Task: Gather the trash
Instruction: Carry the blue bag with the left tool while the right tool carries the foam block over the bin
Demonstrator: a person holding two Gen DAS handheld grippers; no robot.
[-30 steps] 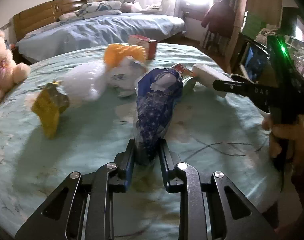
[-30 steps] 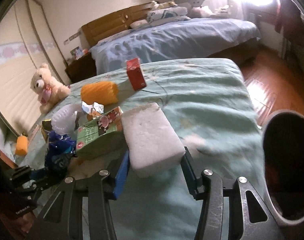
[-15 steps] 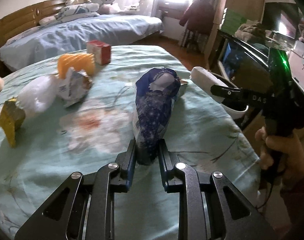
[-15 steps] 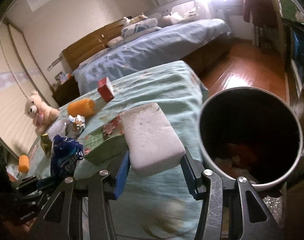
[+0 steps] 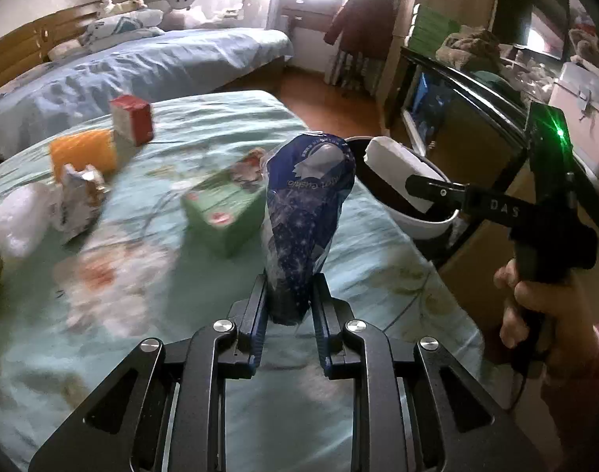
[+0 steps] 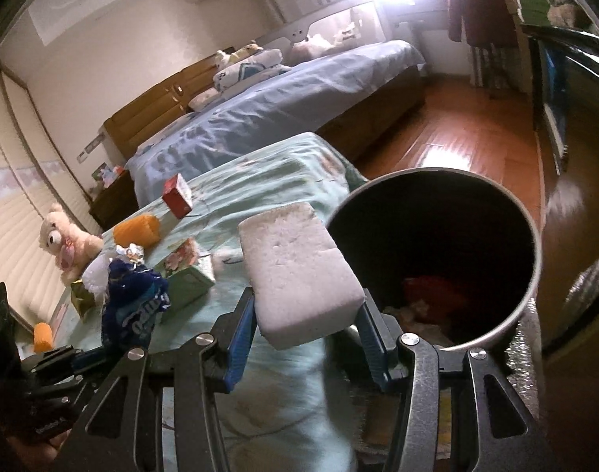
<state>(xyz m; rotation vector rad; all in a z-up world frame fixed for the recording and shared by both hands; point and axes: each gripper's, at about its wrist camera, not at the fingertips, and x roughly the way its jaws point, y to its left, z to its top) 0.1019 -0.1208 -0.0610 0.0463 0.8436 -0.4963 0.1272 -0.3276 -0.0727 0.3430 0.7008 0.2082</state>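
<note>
Both grippers carry trash toward the bin.

The right gripper is clamped on a white foam block, one pad on each long side; the block sticks out ahead of the fingers, and the bin opens just to their right and ahead, red scraps on its floor. The left gripper pinches the tail of a blue bag, which stands up from between its fingers; the bin lies ahead and right of them. To drop well, I judge each hand should bring its fingertips fully past the rim before letting go, block first, since it juts well forward and could clip the near edge. Boxes and wrappers remain on the table, left of the fingers.
</note>
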